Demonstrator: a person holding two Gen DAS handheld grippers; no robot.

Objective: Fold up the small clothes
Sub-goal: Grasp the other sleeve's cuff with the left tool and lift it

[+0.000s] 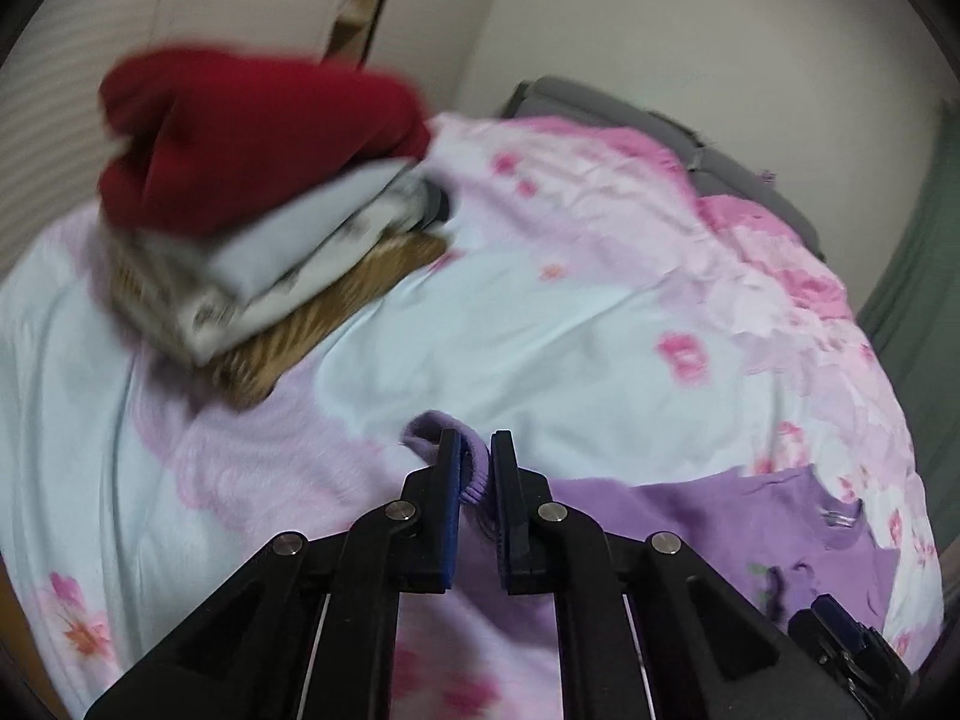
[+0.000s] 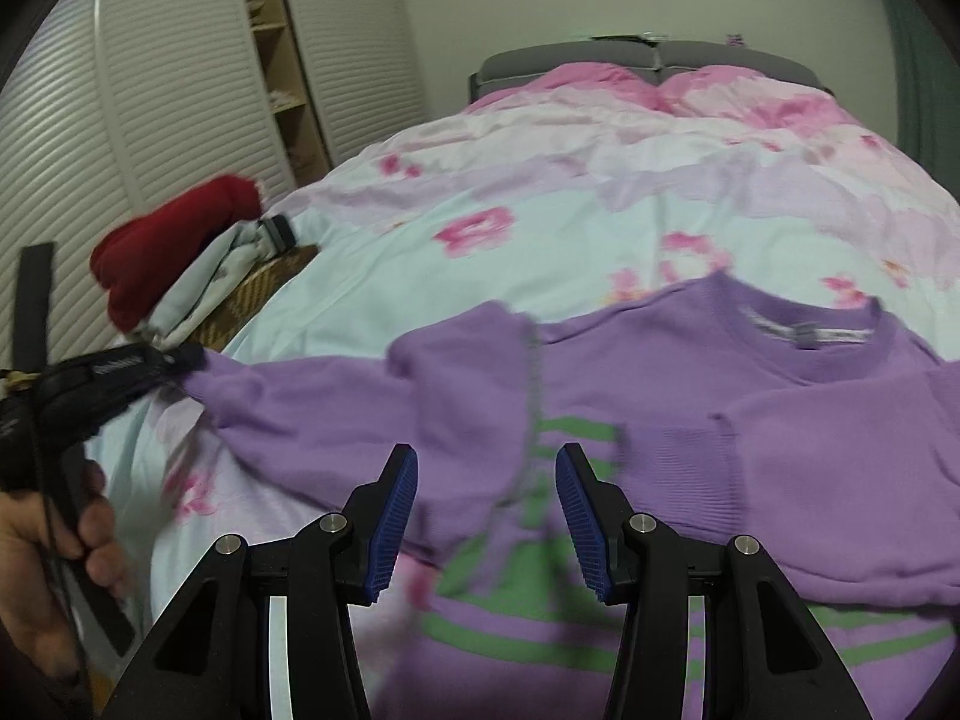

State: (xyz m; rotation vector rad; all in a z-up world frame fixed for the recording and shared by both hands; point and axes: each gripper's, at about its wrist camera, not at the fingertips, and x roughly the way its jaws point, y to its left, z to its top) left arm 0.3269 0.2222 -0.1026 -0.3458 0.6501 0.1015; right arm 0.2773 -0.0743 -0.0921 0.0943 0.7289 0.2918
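On a floral bedspread (image 2: 540, 192), the left gripper (image 1: 476, 450) pinches the cuff of a purple sweater (image 2: 690, 372) lying near; the right gripper (image 2: 486, 480) hovers above it, fingers wide. Folded clothes (image 1: 240, 192) sit stacked far left.

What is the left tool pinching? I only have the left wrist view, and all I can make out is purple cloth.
Observer: The cuff of a purple sweater's sleeve; the left tool has it stretched out sideways.
Operator: And the right tool?
Observer: The right tool is open, above the sweater's green-striped front.
Operator: Is the other sleeve folded?
Observer: Yes, the other sleeve lies across the chest.
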